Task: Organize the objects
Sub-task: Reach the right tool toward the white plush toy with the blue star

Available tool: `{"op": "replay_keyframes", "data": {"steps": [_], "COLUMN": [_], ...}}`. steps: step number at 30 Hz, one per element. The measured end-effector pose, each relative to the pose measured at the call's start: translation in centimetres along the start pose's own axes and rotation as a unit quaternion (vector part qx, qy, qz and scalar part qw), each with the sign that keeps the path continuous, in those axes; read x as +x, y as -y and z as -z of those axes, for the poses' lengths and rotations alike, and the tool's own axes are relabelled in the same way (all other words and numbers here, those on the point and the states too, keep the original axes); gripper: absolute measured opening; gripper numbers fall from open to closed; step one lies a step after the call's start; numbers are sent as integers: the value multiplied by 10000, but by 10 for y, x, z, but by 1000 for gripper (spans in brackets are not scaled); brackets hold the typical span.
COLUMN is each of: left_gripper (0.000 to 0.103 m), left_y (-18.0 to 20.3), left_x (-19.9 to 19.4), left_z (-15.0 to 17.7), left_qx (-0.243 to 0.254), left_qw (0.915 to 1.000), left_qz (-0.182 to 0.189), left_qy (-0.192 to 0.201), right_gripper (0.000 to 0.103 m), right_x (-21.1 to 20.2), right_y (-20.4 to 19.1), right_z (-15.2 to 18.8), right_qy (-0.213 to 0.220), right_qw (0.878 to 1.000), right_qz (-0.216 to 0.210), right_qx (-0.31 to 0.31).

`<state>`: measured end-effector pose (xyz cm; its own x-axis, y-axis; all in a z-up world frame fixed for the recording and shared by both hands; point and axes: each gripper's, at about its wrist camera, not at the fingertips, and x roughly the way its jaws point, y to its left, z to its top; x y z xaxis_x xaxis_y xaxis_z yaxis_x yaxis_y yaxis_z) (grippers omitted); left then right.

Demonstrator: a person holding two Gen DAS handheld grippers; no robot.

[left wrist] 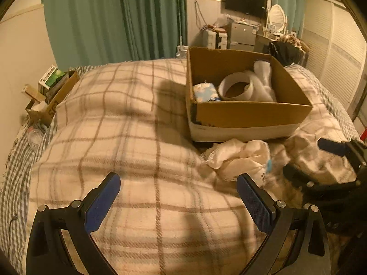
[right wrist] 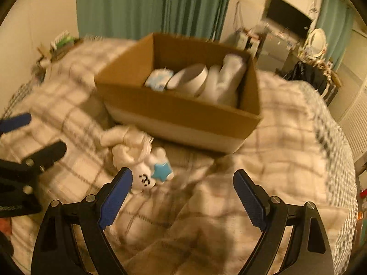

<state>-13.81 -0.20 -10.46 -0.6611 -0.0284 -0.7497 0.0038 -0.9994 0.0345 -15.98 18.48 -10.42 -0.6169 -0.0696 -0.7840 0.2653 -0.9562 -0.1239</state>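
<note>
An open cardboard box stands on the plaid blanket and also shows in the right wrist view. Inside lie a blue-white packet, a white tape-like ring and white soft items. A white plush toy with a blue star lies on the blanket in front of the box; in the left wrist view it looks like crumpled white cloth. My left gripper is open and empty over the blanket. My right gripper is open and empty, just right of the toy.
The bed's plaid blanket is lumpy. A box of clutter sits at the bed's left edge. Green curtains, a TV, a mirror and cluttered furniture stand behind. Louvered doors are on the right.
</note>
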Motion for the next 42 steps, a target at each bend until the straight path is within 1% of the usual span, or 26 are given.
{"op": "replay_keyframes", "data": {"steps": [4,8,11,14,15,16,17,18,20,21,22,25,27,29,35,38,40,42], "left_gripper": [103,103,103,103,103,103,103,103,103,103,103,103,103,103,103,103,103,103], "left_y": [-12,-24,-25,-22,-22,-22,-22,-22,-22,-22,-20,-11,-3,5,37,54,62,67], "left_x": [8,9,9,9,10,10,10,11,11,11,10,9,10,12,26,45,60,78], "left_z": [1,2,2,2,2,3,3,3,4,4,4,4,3,3,-6,-16,-20,-22], "left_qx": [-250,-534,-567,-514,-510,-513,-522,-532,-532,-525,-508,-373,-268,-177,77,242,331,348], "left_qw": [9996,9984,9982,9985,9986,9985,9985,9984,9984,9984,9985,9991,9994,9995,9981,9961,9957,9946], "left_qz": [49,80,60,21,6,-1,-3,4,-31,-32,-29,-22,28,87,486,744,715,722], "left_qy": [-143,-193,-174,-170,-171,-173,-174,-179,-200,-201,-197,-194,-236,-266,-361,-419,-486,-653], "right_gripper": [90,90,90,90,87,78,72,72,44,18,13,13,12,8,8,8,8,8], "right_x": [20,33,41,56,60,65,66,65,55,45,38,21,18,16,6,7,10,13], "right_y": [-9,-20,-26,-34,-37,-40,-41,-42,-39,-35,-31,-21,-14,-6,19,39,47,48], "right_z": [-3,-3,-7,-10,-10,-9,-8,-6,-5,-4,-3,2,2,2,-3,0,1,1], "right_qy": [-230,-375,-418,-567,-632,-719,-747,-726,-589,-493,-444,-315,-264,-221,-68,-92,-133,-186], "right_qw": [9994,9986,9980,9966,9959,9950,9943,9943,9957,9962,9966,9983,9986,9987,9982,9950,9927,9921], "right_qz": [-217,-211,-296,-391,-428,-443,-509,-527,-445,-530,-566,-330,-404,-450,-459,-616,-734,-760], "right_qx": [-112,-310,-382,-448,-484,-538,-564,-579,-561,-480,-408,-351,-235,-70,375,777,943,983]}}
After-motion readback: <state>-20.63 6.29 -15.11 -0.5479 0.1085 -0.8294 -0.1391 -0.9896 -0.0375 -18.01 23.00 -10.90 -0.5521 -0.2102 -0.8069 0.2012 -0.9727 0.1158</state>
